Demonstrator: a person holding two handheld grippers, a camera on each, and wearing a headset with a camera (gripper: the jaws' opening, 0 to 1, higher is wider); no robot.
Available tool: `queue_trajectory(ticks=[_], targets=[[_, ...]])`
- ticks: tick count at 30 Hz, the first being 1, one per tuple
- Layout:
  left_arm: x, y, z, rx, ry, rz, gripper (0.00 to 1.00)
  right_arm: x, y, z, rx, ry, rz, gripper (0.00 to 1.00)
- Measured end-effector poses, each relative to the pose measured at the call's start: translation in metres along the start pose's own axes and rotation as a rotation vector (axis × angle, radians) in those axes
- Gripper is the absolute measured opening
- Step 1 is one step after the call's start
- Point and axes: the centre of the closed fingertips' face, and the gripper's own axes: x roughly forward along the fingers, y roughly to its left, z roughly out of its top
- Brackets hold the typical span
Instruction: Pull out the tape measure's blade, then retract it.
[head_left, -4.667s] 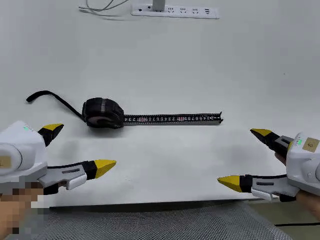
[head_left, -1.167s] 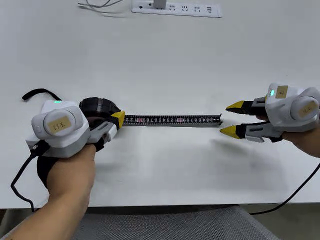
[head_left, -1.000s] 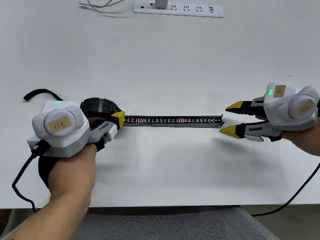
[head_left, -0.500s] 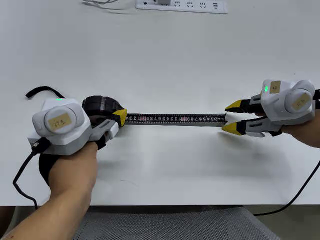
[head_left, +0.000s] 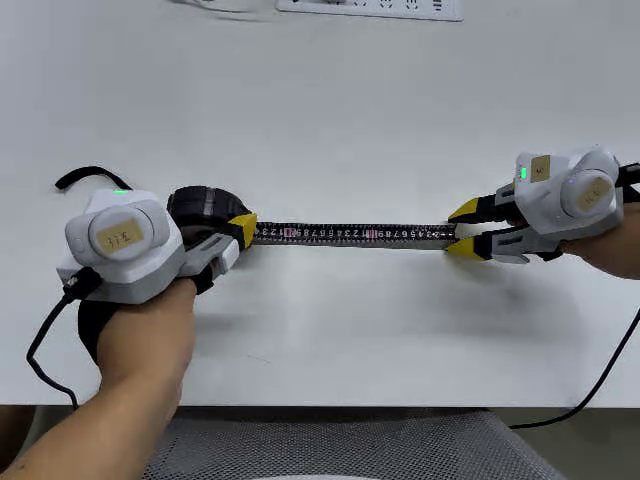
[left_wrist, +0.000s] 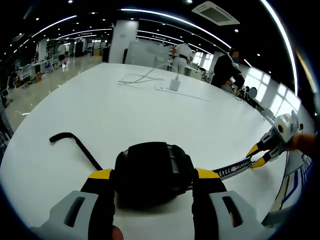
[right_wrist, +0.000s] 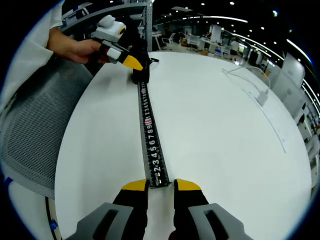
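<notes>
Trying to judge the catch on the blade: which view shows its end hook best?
The right gripper view: the end hook lies close up between the fingers of the right gripper. The head view shows it small from above; the left gripper view shows it tiny and distant.

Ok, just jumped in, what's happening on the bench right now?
A person works a black tape measure on a white table with two handheld grippers. The left gripper clamps it. The blade lies partly pulled out, and the right gripper has its jaws either side of the blade's tip; whether they grip it yet is unclear.
</notes>
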Motion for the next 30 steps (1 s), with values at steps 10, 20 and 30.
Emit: queue_trajectory(ticks=[10, 20, 30], targets=[[0.0000, 0.0000, -0.0001, -0.002, 0.002, -0.002, 0.58, 0.0025, 0.0013, 0.0010, -0.030, 0.001, 0.027, 0.12], [0.0003, 0.0000, -0.0008, -0.002, 0.008, -0.005, 0.58, 0.0026, 0.0007, 0.0011, -0.049, -0.002, 0.030, 0.11], [0.0008, 0.0010, -0.0011, 0.004, 0.030, -0.003, 0.55, 0.0037, -0.0009, 0.0035, -0.056, -0.009, 0.029, 0.11]])
